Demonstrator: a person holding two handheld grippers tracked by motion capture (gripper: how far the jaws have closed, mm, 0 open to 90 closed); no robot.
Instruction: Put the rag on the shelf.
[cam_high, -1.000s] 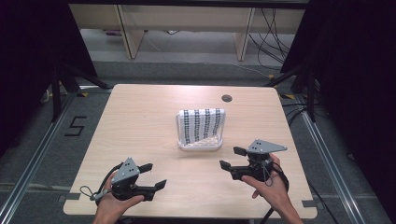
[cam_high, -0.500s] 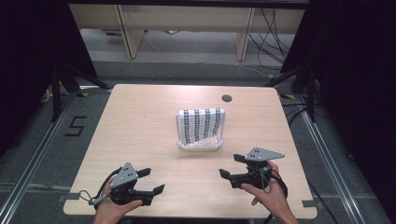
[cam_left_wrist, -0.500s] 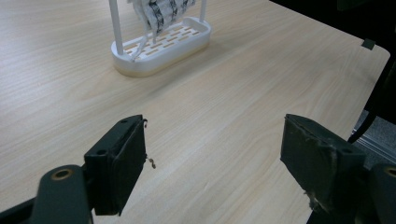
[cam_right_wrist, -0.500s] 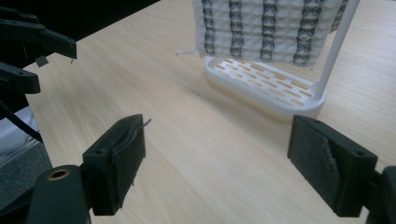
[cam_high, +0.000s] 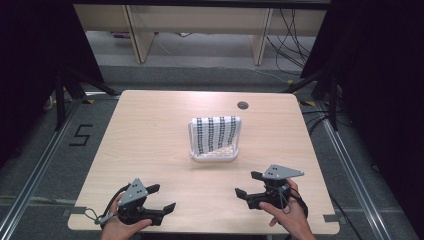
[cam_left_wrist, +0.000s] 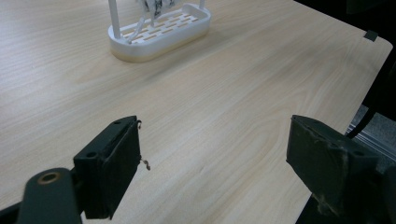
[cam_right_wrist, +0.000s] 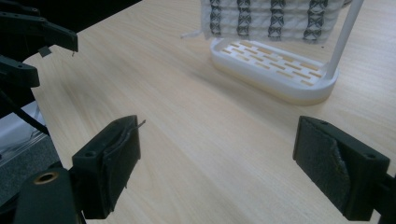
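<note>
A: What is seen at the centre of the table (cam_high: 150, 130)?

B: A white rack (cam_high: 214, 153) is stood there, on a slotted oval base, and a checked cloth (cam_high: 216, 133) is hung over its rail. A small dark grommet (cam_high: 243, 105) is set into the tabletop toward one o'clock from the rack.

A: And where are the grippers placed?

B: The left gripper (cam_high: 161, 199) is held at about seven o'clock from the rack, near the table's front edge, in the left hand (cam_high: 122, 227). The right gripper (cam_high: 249, 185) is held at about five o'clock, in the right hand (cam_high: 287, 215). Both are kept well apart from the rack.

A: How are the jaws set?

B: Both pairs are released: a wide gap with bare wood is seen between the pads (cam_left_wrist: 109, 172) in the left gripper view, and the same is seen in the right gripper view. Nothing is grasped.

A: Is the rack seen from the grippers?

B: Its base (cam_left_wrist: 161, 30) is seen at eleven o'clock in the left gripper view. In the right gripper view the cloth (cam_right_wrist: 271, 14) is seen hanging above the base at one o'clock.
</note>
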